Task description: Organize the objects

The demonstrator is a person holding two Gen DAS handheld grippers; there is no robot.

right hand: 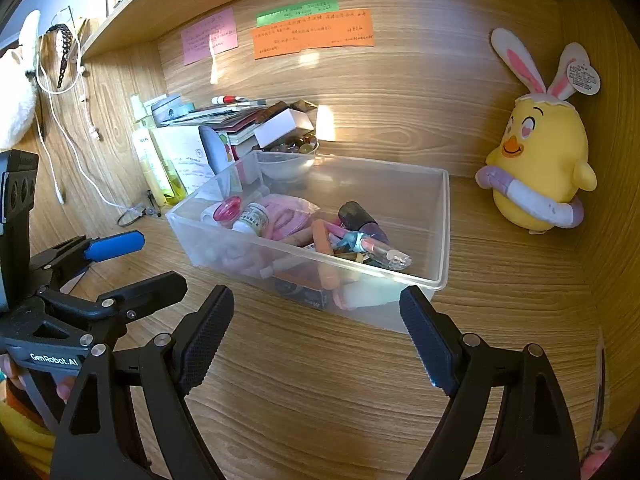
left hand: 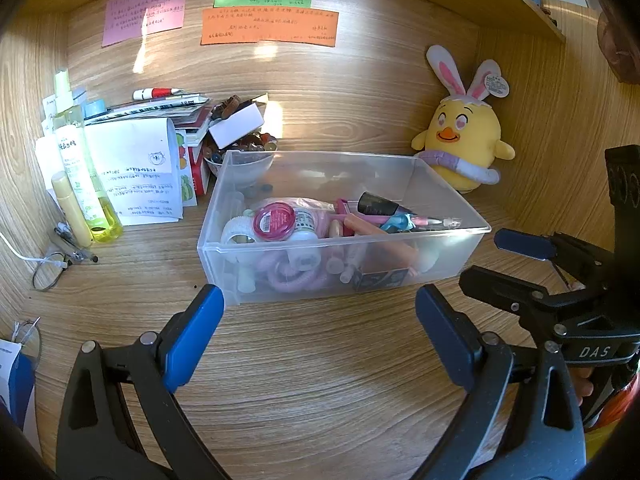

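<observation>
Both grippers — left gripper [left hand: 320, 320], right gripper [right hand: 316, 316] — hover released and empty before the clear box [left hand: 280, 252] of small items on the desk [left hand: 320, 380]; a sound grasp takes its rim squarely — not the clutter.

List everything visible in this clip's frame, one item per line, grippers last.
Storage bin: one, clear plastic, middle of the desk, holding mixed small items.
Round tin: one, pink, inside the bin at its left.
Plush chick: one, yellow with bunny ears, right of the bin against the back wall.
Sticky notes: three, pink, green, orange, on the back wall.
Bottle: one, yellow-green, far left.
Paper pile: one, mostly white, left of the bin.
Bowl: one, white, behind the bin, holding beads.
Left hand-held gripper: blue pads, open, empty.
Right hand-held gripper: black pads, open, empty.
</observation>
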